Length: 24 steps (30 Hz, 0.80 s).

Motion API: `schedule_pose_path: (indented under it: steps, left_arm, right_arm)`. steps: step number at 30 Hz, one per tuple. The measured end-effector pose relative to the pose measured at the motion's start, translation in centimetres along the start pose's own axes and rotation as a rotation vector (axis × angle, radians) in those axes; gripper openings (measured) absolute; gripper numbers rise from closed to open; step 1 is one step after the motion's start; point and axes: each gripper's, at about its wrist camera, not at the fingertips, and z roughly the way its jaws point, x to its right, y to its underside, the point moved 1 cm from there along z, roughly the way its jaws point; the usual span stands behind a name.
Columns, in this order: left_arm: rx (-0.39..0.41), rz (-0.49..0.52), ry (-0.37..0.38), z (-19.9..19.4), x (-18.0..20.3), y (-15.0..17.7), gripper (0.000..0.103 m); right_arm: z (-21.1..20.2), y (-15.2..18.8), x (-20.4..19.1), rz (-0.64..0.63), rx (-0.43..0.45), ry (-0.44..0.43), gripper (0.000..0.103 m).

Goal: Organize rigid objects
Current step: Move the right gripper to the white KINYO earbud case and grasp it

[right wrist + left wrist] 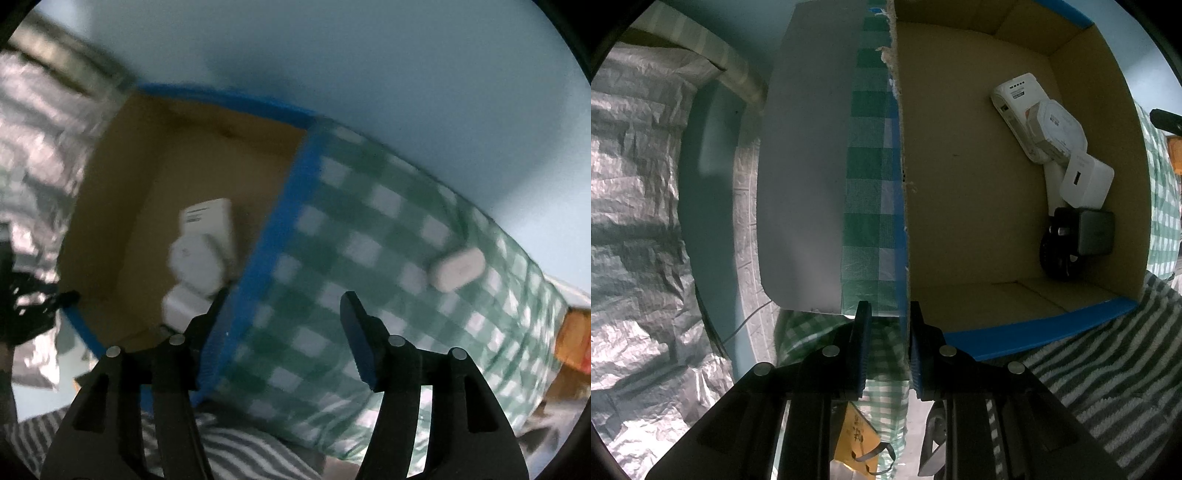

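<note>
An open cardboard box (pixel 960 184) with blue outer edges fills the left wrist view. My left gripper (pixel 888 310) is shut on its near side wall, whose torn edge runs up between the two blue pads. Along the box's right side lie a white power bank (pixel 1015 99), a white angular charger (pixel 1056 125), a white USB plug (pixel 1086 181), a grey adapter (pixel 1095 232) and a black round part (pixel 1056 258). In the blurred right wrist view, my right gripper (pixel 285 299) hangs open and empty over the box's blue edge (pixel 280 221). A small white rounded object (pixel 458 269) lies on the checked cloth.
A green checked cloth (pixel 369 258) covers the surface right of the box. A grey striped towel (pixel 1108 350) lies in front. Crinkled silver foil (pixel 635 221) and a pale grey board (pixel 805 166) are left of the box. An orange item (pixel 576 339) sits at the far right.
</note>
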Motion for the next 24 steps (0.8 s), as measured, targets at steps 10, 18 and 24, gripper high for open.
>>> schedule_pose_path:
  steps: [10,18,24]
  left_arm:
    - [-0.009,-0.007,-0.003,-0.1,-0.1,-0.1,0.02]
    - [-0.017,-0.022,-0.001,0.1,-0.3,-0.2,0.02]
    - [-0.024,-0.032,-0.005,0.2,-0.4,-0.2,0.02]
  right_arm:
    - [3.1,-0.1,11.8,0.355,-0.042,0.029,0.067]
    - [5.5,-0.2,19.2,0.61,-0.036,0.027,0.067]
    - [7.8,-0.6,20.9,0.674,-0.049,0.041,0.066]
